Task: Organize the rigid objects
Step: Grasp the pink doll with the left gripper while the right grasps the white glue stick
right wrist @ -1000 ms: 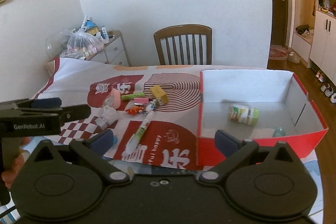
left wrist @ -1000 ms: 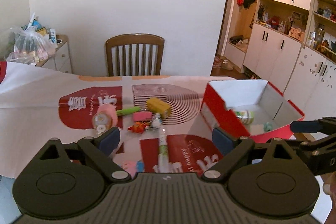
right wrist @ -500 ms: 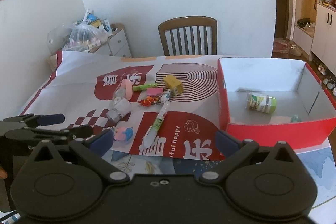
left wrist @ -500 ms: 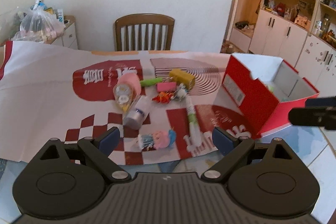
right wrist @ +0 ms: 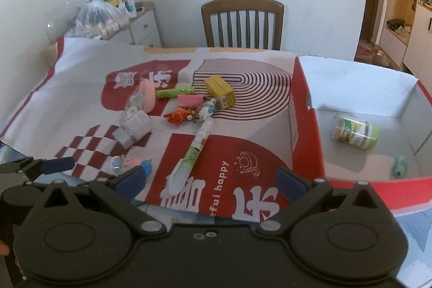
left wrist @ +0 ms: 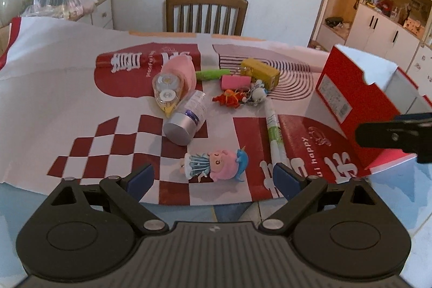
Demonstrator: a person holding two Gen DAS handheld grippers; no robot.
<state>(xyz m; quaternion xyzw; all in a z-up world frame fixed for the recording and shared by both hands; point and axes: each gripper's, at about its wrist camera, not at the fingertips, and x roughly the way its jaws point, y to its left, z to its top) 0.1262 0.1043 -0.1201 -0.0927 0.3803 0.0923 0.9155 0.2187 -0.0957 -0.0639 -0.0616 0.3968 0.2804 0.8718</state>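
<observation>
The red box (right wrist: 307, 142) stood at the right end of the patterned cloth (left wrist: 54, 88), its near wall close to the cloth's front edge. Inside it lay a green-capped jar (right wrist: 355, 131) and a small teal piece (right wrist: 399, 166). Left of the box lay the pen (right wrist: 193, 150), then the cluttered toys, with the doll (left wrist: 214, 163) nearest the front edge. Bare cloth spread further left of the box. The left gripper (left wrist: 213, 176) and right gripper (right wrist: 210, 181) both hung with jaws spread wide, holding nothing, just off the cloth's front edge.

One doll (left wrist: 214, 163), one pen (left wrist: 274, 128), one bottle (left wrist: 186, 121), two keychains (left wrist: 243, 96) on the counter (left wrist: 40, 99) — two items inside one box (right wrist: 351, 88).
</observation>
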